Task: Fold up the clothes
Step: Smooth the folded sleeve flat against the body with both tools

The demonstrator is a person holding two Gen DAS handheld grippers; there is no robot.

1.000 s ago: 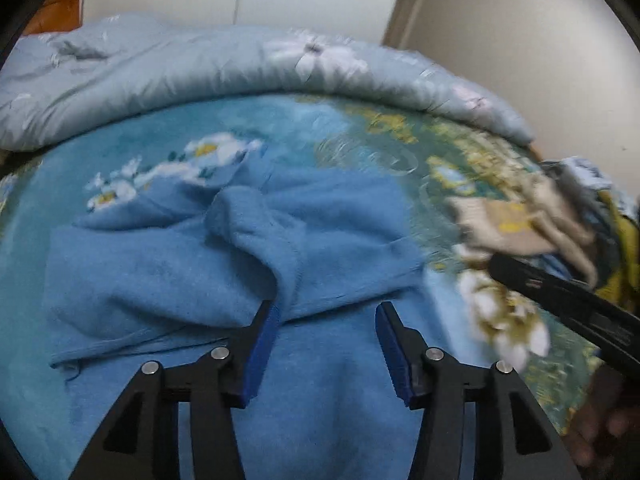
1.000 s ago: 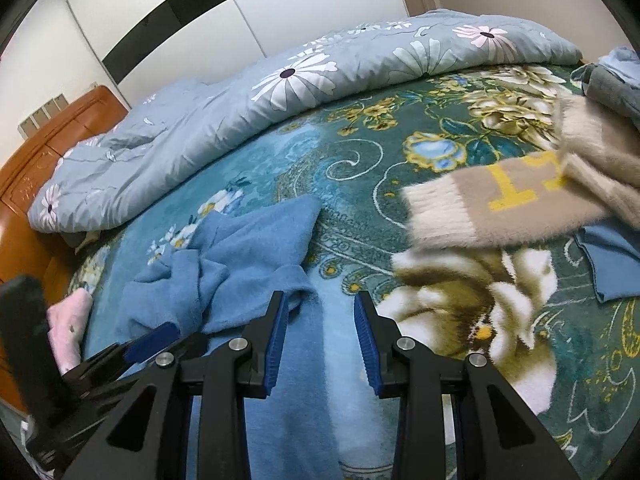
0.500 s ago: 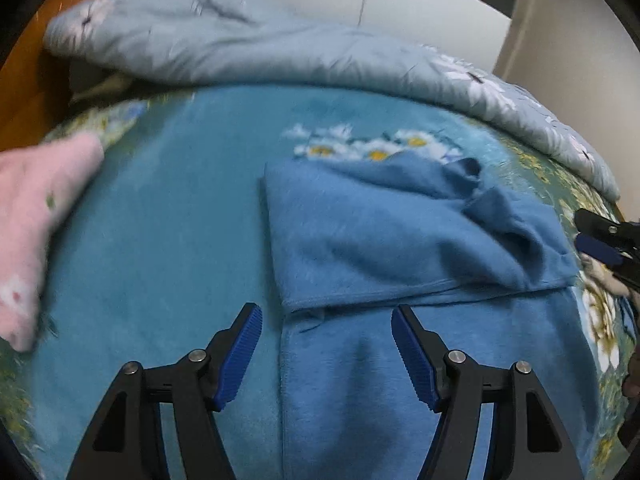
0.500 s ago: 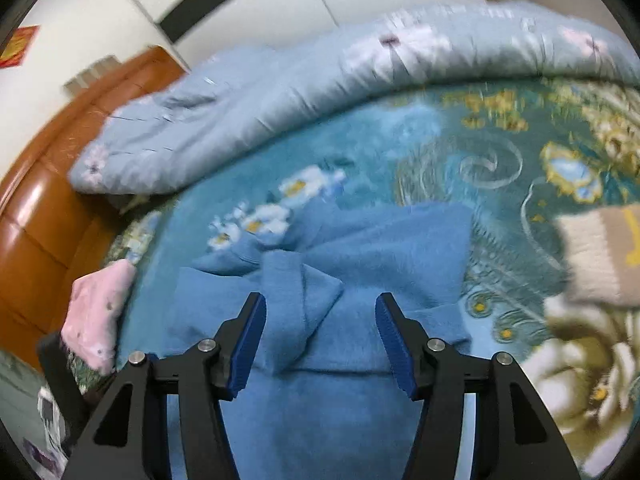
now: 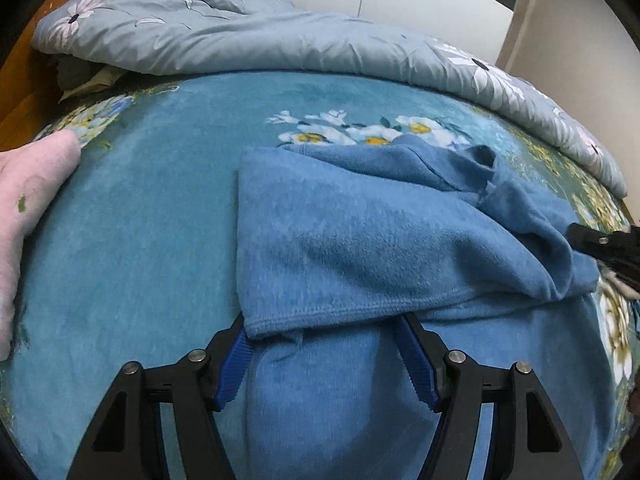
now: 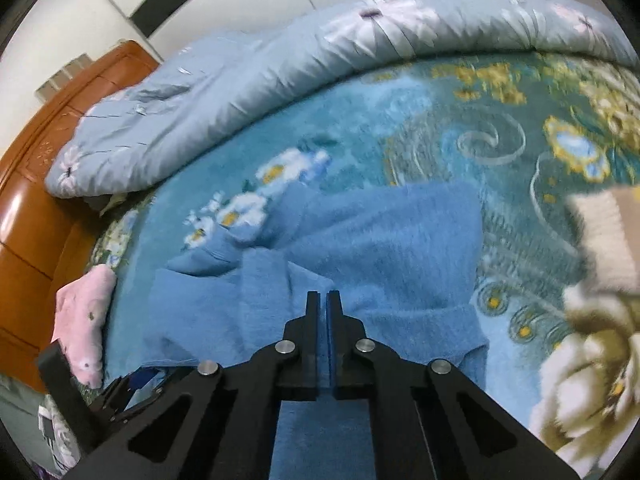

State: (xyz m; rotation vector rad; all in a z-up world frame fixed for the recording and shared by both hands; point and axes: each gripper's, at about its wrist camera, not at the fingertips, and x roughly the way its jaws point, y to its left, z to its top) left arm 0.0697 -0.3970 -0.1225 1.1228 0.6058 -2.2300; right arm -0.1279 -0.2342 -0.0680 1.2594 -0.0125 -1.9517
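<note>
A blue fleece garment (image 5: 360, 240) lies on the bed, its upper part folded over the lower part, with a stitched hem running across. My left gripper (image 5: 324, 336) is open at that hem, and both fingertips are tucked under the folded layer's edge. At the right edge of the left wrist view, my right gripper (image 5: 600, 244) touches a bunched fold of the garment. In the right wrist view the right gripper (image 6: 323, 300) is shut, with its tips pinched into the blue garment (image 6: 400, 248) beside a raised fold. Black parts of the left gripper (image 6: 132, 388) show at lower left.
A teal floral blanket (image 5: 120, 220) covers the bed. A pale blue flowered duvet (image 5: 280, 40) is heaped along the far side. A pink garment (image 5: 24, 220) lies at the left, a beige sweater (image 6: 608, 240) at the right, and a wooden headboard (image 6: 32, 180) on the left.
The right gripper has gone from open to shut on the garment. The left gripper has moved forward until its tips slid under the hem; before, it hovered short of it.
</note>
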